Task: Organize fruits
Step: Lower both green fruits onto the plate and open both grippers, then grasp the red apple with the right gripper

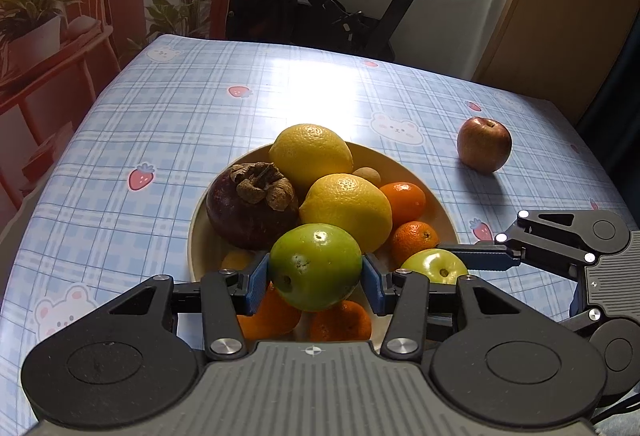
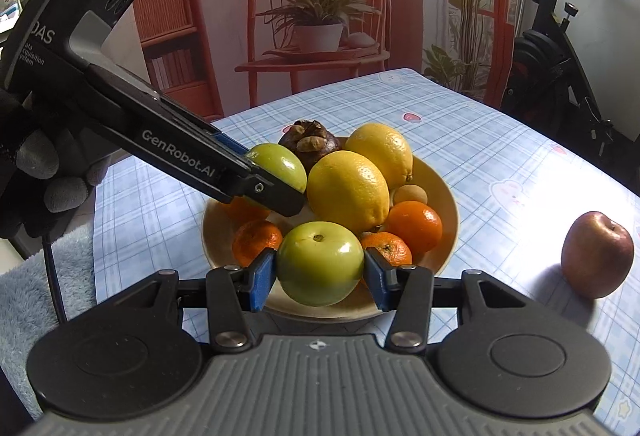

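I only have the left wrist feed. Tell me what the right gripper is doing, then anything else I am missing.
Observer: The right gripper is closed on its own green apple, blue pads on both sides.
Operator: Confirm it sits over the plate.
Observer: Yes, at the near rim of the plate, beside a mandarin.
Operator: Report my own grip from outside.
Observer: The left gripper comes in from the left, gripping the other green apple in front of the mangosteen.

Two green apples (image 1: 316, 266) (image 2: 318, 262) are held over a plate (image 1: 200, 236) piled with lemons (image 1: 346, 210), oranges (image 1: 404, 200); a red apple (image 1: 484, 144) is set apart.
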`<act>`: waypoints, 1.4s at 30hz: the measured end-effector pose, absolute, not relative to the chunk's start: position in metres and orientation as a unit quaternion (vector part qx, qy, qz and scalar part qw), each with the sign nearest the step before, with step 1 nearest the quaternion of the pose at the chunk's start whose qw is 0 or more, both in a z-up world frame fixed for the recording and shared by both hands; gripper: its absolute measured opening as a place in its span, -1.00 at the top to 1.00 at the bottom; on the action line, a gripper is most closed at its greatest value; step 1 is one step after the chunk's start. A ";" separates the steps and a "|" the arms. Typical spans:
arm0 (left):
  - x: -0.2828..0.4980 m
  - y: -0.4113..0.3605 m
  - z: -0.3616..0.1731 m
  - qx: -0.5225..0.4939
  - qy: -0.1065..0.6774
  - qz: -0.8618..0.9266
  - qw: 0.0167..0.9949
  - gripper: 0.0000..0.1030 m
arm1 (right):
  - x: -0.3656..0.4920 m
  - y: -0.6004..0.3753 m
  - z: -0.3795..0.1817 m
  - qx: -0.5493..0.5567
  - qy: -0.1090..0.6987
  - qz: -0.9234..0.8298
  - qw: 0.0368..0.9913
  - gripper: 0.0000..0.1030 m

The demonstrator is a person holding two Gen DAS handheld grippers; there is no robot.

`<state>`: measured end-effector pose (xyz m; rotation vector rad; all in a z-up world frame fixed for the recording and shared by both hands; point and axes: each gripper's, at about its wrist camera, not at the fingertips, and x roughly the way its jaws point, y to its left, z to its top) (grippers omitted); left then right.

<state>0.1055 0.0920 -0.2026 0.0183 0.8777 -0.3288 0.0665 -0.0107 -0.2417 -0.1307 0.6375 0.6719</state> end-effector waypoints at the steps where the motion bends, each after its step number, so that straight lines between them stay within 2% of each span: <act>1: 0.106 0.093 -0.203 0.006 0.422 -0.159 0.892 0.00 | 0.066 -0.008 -0.243 -0.064 0.309 0.325 0.892 0.03; 13: 0.108 0.101 -0.201 -0.022 0.407 -0.158 0.899 -0.03 | 0.065 -0.003 -0.249 -0.062 0.320 0.328 0.887 0.01; 21: 0.105 0.104 -0.182 -0.046 0.376 -0.154 0.913 -0.08 | 0.060 -0.025 -0.224 -0.055 0.285 0.302 0.908 0.01; 32: 0.111 0.074 -0.143 -0.027 0.327 -0.161 0.931 -0.08 | 0.072 -0.100 -0.179 -0.009 0.233 0.200 0.952 0.01; 38: 0.128 0.040 -0.131 -0.021 0.312 -0.179 0.933 -0.08 | 0.080 -0.138 -0.176 -0.009 0.216 0.146 0.965 -0.07; 42: 0.143 0.014 -0.134 -0.014 0.313 -0.198 0.929 -0.08 | 0.089 -0.160 -0.188 0.005 0.221 0.122 0.968 -0.21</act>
